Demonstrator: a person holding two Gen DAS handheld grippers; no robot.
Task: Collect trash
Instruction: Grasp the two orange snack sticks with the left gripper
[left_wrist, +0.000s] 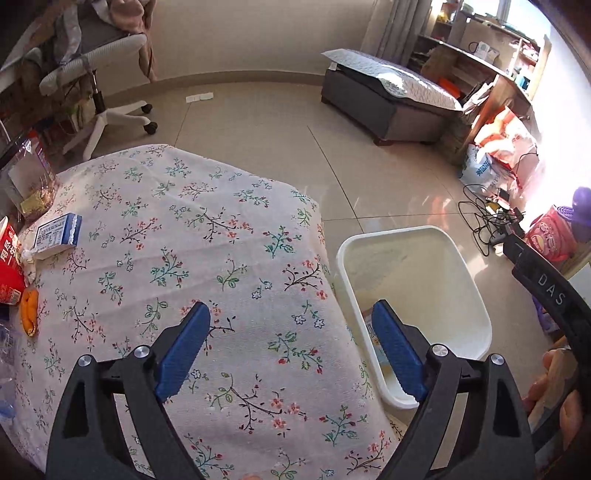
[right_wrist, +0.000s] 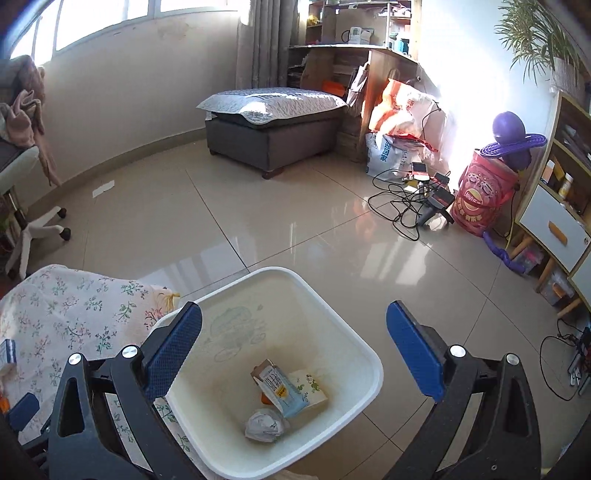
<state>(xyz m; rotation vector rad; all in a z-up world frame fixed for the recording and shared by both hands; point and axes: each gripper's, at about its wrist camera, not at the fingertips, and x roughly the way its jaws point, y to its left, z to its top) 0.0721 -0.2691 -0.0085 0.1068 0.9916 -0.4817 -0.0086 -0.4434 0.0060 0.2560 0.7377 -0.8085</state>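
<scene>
Hovering above the flowered tablecloth (left_wrist: 207, 236), my left gripper (left_wrist: 291, 345) has its jaws spread wide with nothing between the blue pads. My right gripper (right_wrist: 293, 345) hangs over the white bin (right_wrist: 369, 354), jaws likewise apart and empty.

Location of remaining trash: all of it lies at the left edge of the table as the left wrist view shows it, well apart from my left fingertips. It comprises a blue-and-white carton (left_wrist: 59, 230), a strip of orange peel (left_wrist: 28, 312) and a red package (left_wrist: 9, 273), only partly in view. The bin stands on the floor just beside the table edge and already holds a crushed drink carton (right_wrist: 279, 387), a flat box and a crumpled wad (right_wrist: 266, 424).

Handling judgement:
1. Blue-and-white carton: probably light, thin card, likely to dent under pressure. Grip across its narrow sides with moderate closure.
2. Orange peel: soft, limp, possibly slick. Pinch at its middle so both ends hang evenly.
3. Red package: stiffness cannot be told. Take it by an exposed edge.

None appears fragile; the main risk is a light item slipping from the pads.
</scene>
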